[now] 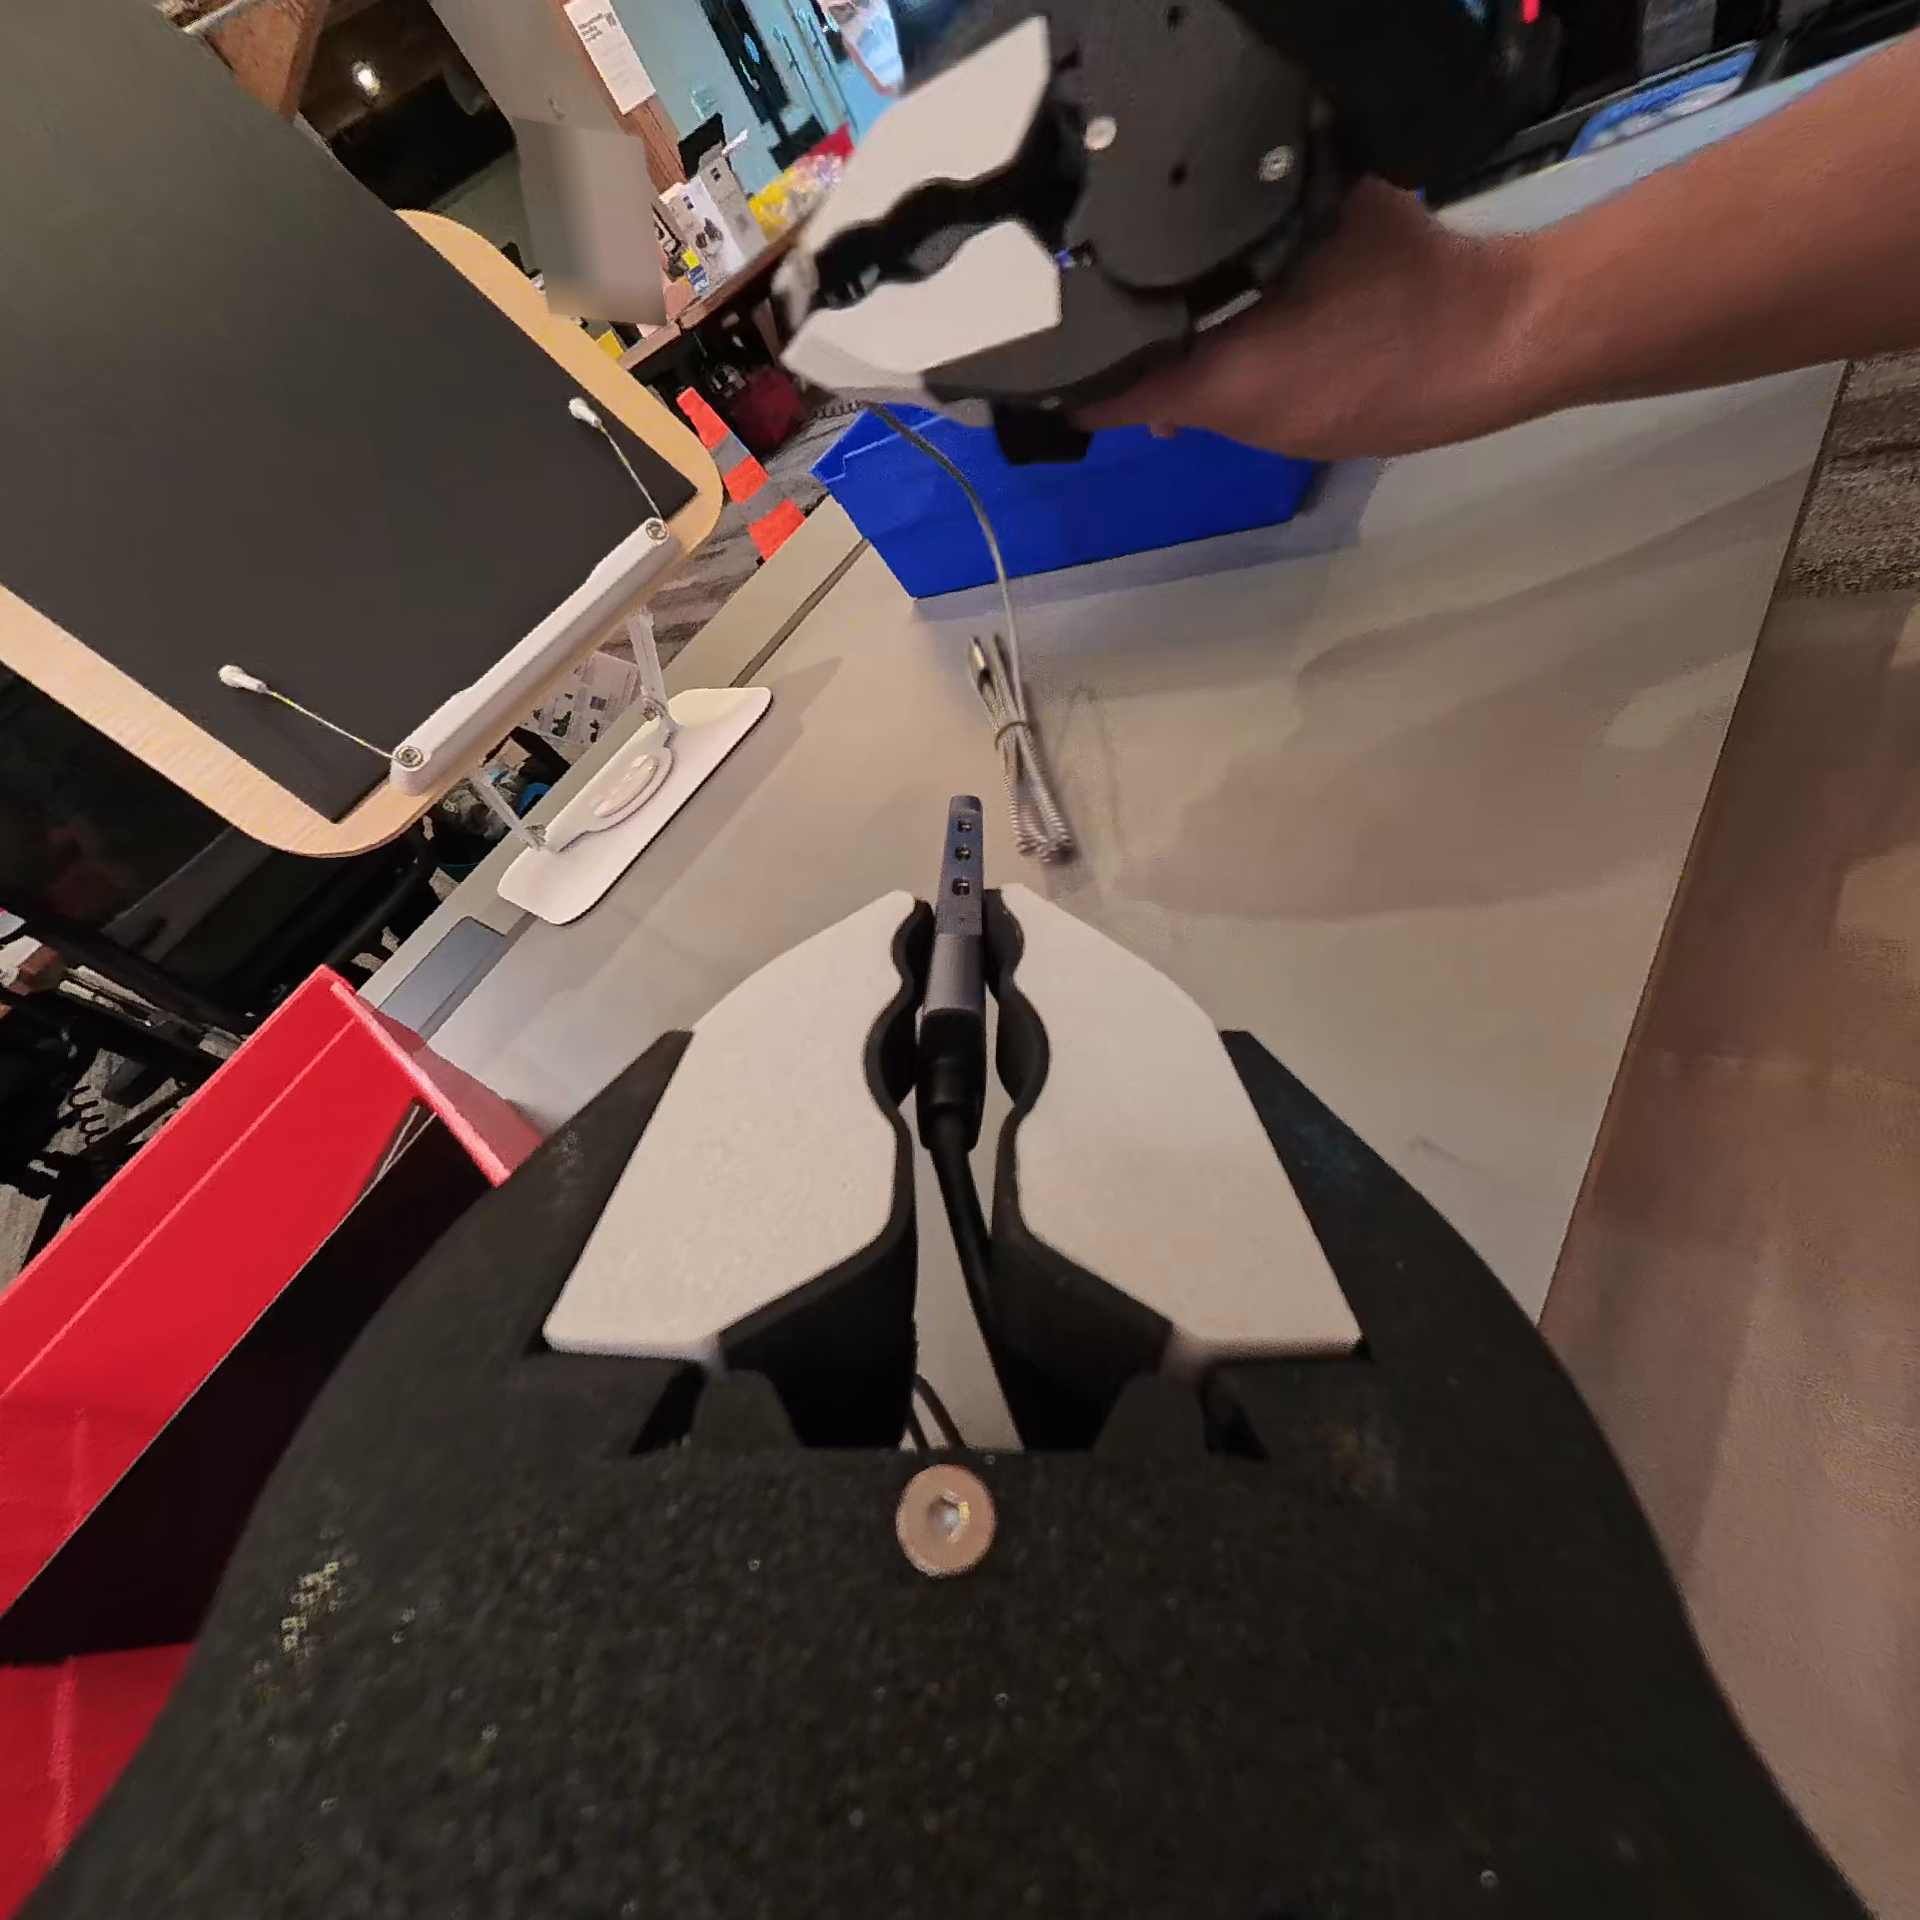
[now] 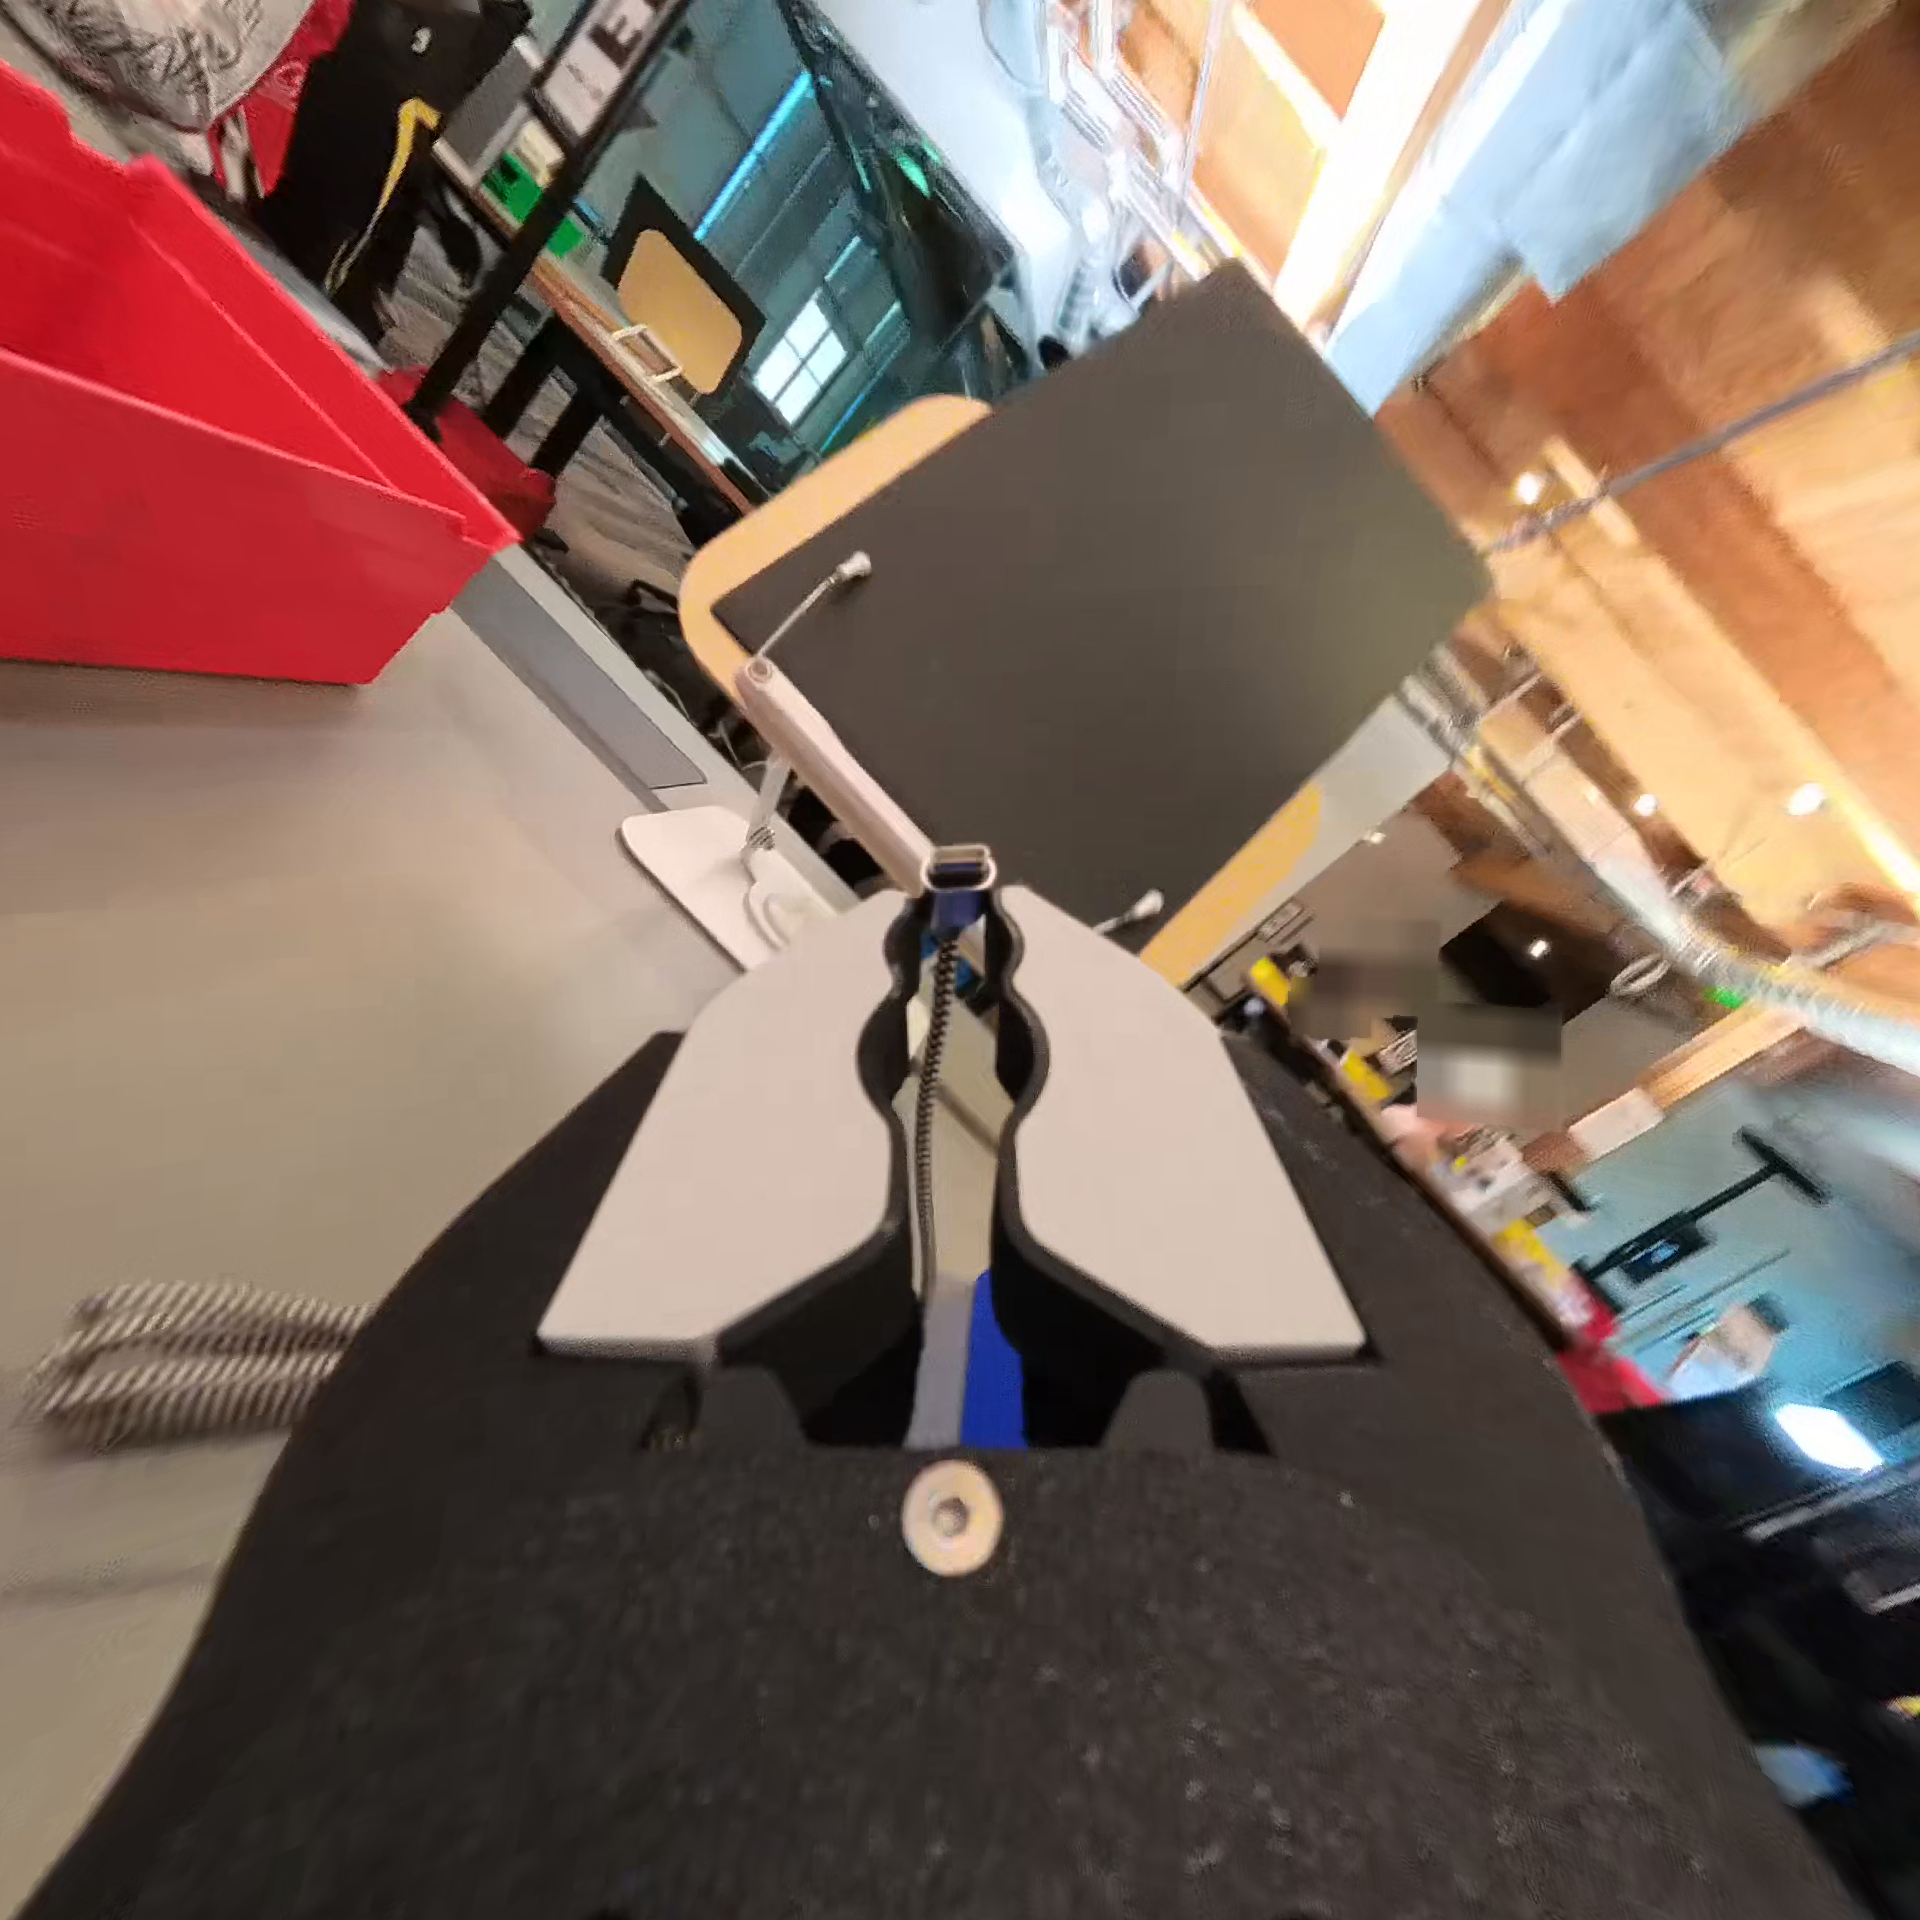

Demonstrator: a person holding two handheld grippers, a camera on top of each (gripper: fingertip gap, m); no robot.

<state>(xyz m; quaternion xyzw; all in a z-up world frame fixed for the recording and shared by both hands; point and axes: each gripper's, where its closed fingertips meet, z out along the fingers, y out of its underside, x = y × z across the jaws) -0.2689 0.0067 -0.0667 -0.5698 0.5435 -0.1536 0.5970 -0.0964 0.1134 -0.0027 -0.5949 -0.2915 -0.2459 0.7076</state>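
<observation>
Grey table (image 1: pixel 1351 790), seen from both wrist views, bearing a red bin (image 1: pixel 208 1195) at the left edge, a blue bin (image 1: pixel 1060 509) at the far side, and a black panel with a pale wooden border (image 1: pixel 260 416) raised on a white stand (image 1: pixel 665 769). Left gripper (image 1: pixel 958 914), low over the table, clenched on a slim dark grey adapter (image 1: pixel 960 883); the adapter's ported end projects just past the fingertips, and its black lead (image 1: pixel 961 1216) runs back between the fingers. Right gripper (image 2: pixel 956 904), held in a hand (image 1: pixel 1330 332) above the blue bin, clenched on the small metal plug (image 2: pixel 961 868) of a braided cable (image 2: pixel 935 1039); the plug's open end faces forward toward the black panel. The rest of that cable hangs from the gripper to a coiled bundle lying on the table (image 1: pixel 1023 758), well apart from the adapter. Plug and adapter are each gripped but not joined: the two grippers are apart, with the plug pointing away from the adapter's end. The right wrist view is blurred by motion at its edges
</observation>
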